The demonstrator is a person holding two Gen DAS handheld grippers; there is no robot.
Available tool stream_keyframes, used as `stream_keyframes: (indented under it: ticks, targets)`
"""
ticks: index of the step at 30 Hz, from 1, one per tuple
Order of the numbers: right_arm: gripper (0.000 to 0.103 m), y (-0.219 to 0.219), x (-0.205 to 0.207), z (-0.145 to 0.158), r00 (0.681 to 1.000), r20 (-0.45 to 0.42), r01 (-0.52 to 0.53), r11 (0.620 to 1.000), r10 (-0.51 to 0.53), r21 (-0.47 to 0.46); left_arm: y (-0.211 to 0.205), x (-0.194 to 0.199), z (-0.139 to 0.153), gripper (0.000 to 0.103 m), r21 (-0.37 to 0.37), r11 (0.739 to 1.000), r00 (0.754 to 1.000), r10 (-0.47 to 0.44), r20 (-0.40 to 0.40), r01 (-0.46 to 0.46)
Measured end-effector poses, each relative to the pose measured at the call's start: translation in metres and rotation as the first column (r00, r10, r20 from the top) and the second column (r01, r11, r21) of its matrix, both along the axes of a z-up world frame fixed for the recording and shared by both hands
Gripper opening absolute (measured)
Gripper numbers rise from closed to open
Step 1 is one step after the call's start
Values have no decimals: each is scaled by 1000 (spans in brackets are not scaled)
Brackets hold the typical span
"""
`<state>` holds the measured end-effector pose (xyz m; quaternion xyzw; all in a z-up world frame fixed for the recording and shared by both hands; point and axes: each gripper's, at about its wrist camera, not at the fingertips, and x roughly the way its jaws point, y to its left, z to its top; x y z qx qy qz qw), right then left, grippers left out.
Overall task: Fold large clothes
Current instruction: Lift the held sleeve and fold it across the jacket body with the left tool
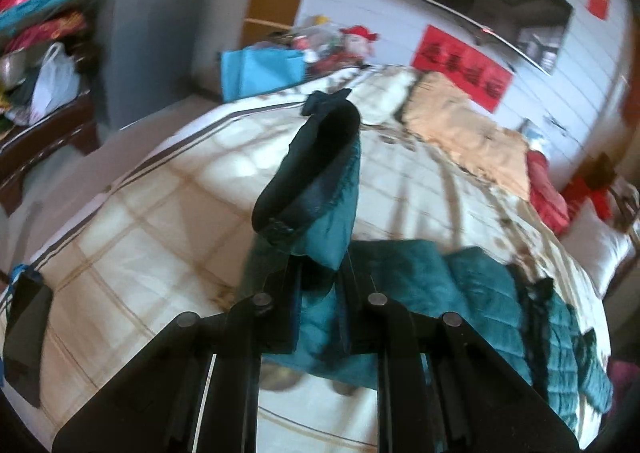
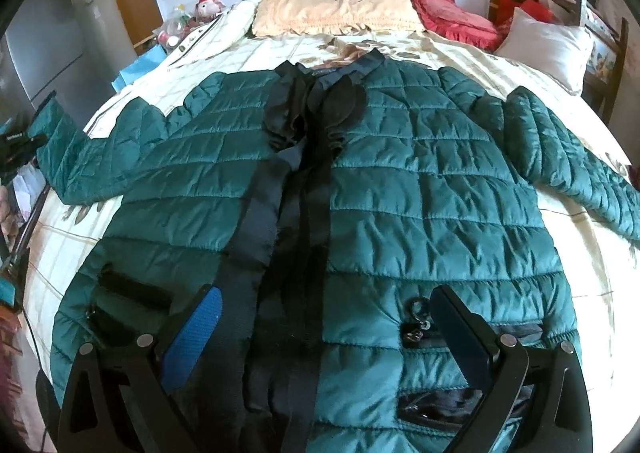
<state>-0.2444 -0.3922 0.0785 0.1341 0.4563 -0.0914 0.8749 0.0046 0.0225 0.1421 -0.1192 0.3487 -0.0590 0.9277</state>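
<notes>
A teal quilted jacket [image 2: 420, 189] lies face up on the bed [image 2: 248, 53], front open along a dark zipper band, both sleeves spread out. My right gripper [image 2: 324, 309] is open just above the jacket's lower hem, one finger on each side of the zipper band. My left gripper [image 1: 320, 285] is shut on the jacket's left sleeve [image 1: 320, 189] and holds its dark cuff end up over the bed. The rest of the jacket [image 1: 500, 293] shows at the lower right of the left wrist view. The left gripper also shows as a dark shape at the right wrist view's left edge [image 2: 20, 145].
Pillows lie at the bed's head: a beige one [image 2: 332, 9], a red one [image 2: 452, 17], a white one [image 2: 548, 45]. A blue bag [image 1: 260, 69] and a fridge [image 1: 160, 13] stand beyond the bed's left side. A dark phone-like object [image 1: 24, 333] lies at the bed's near left edge.
</notes>
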Motion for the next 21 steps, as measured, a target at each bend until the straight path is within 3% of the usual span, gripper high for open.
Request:
stream_keyframes:
  ticks: [6, 21]
  targets:
    - [103, -15, -12, 1, 1000, 7, 22, 1000, -22, 13, -56, -15, 5, 14, 58, 996, 997, -75, 8, 74]
    - [103, -35, -28, 1, 998, 29, 61, 997, -62, 54, -139, -43, 3, 14, 51, 977, 978, -204, -36, 206]
